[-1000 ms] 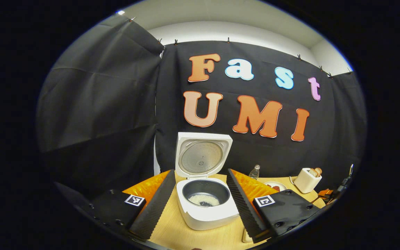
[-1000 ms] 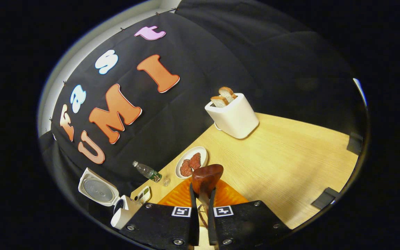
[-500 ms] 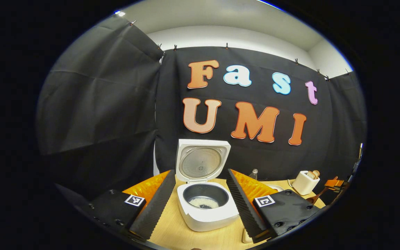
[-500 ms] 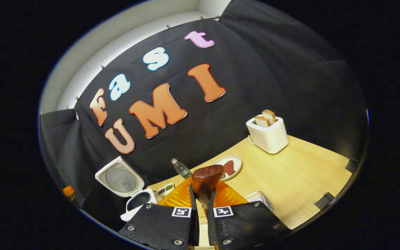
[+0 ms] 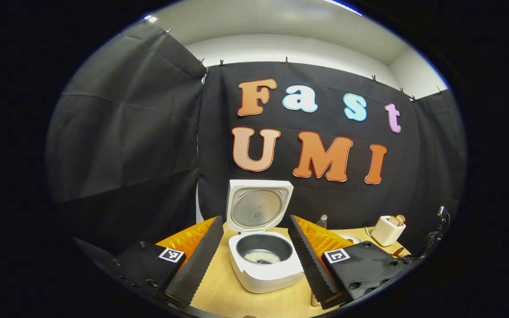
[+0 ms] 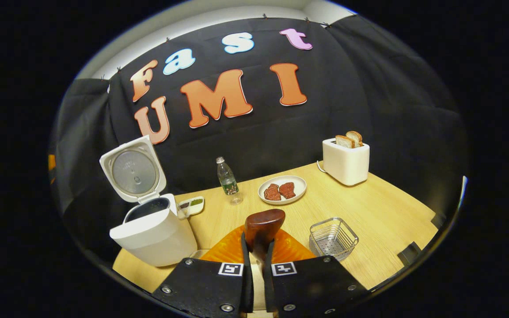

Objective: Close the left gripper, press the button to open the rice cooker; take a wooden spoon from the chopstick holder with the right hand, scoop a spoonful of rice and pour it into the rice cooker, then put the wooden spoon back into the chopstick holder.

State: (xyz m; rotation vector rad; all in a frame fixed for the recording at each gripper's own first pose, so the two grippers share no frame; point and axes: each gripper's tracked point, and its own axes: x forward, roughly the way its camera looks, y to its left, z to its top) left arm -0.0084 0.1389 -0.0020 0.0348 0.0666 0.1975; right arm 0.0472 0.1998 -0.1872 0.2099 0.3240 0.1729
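1. While the left gripper hangs with its fingers spread wide, the cooker sits on the table between them, touching neither.
2. Its lid stands upright, and a thin layer of rice lies in the dark pot.
3. Seen from the right gripper view, the right gripper is clamped narrow on the spoon, both fingers pressing its handle; the bowl pokes up past the tips.
4. From there the cooker stands at lower left, lid raised.
5. A wire basket sits just right of the gripper, lower than the spoon; whether it is the holder I cannot tell.
6. Farther back are a bottle, a plate with two dark pieces, a small dish beside the cooker, and a toaster with bread in it.
7. A toaster also shows at the far right of the left gripper view.
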